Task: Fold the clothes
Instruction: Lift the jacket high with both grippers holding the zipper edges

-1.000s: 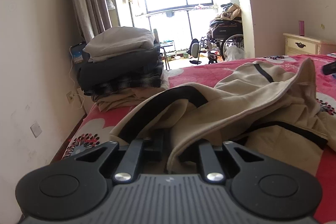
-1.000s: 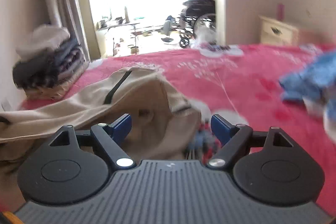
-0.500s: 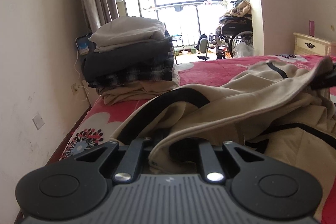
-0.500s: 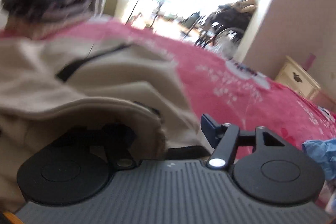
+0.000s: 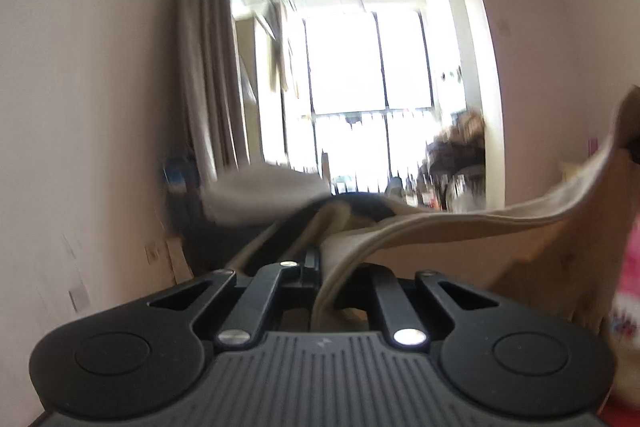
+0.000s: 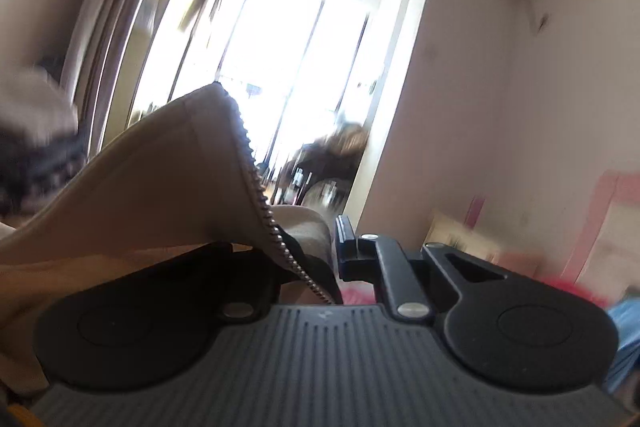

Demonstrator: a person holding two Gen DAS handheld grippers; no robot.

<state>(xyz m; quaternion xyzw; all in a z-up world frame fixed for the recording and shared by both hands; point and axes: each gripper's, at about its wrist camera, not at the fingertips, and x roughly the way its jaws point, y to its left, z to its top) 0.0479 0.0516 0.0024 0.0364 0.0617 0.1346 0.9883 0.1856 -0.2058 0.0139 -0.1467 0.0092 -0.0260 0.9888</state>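
Note:
A beige jacket (image 5: 440, 239) with black trim hangs lifted between my two grippers. In the left wrist view my left gripper (image 5: 320, 261) is shut, and a fold of the jacket's edge is pinched between its fingers and sweeps away to the right. In the right wrist view the jaws of my right gripper (image 6: 322, 253) are closing on the jacket (image 6: 160, 187). Its zipper edge (image 6: 260, 195) runs down between the fingers, and the right finger (image 6: 346, 247) presses against the cloth. The left finger is hidden under fabric.
A blurred stack of folded clothes (image 5: 260, 187) stands against the left wall by the curtain (image 5: 204, 67). The red bed cover (image 5: 630, 267) shows at the right edge. A blue garment (image 6: 624, 327) lies at the right, a nightstand (image 6: 460, 235) behind it. A bright window (image 5: 360, 67) is ahead.
Both grippers have risen and lifted the jacket off the bed. The right gripper's jaws, wide apart a second ago, have closed on the zipper edge. Both views now look higher into the room.

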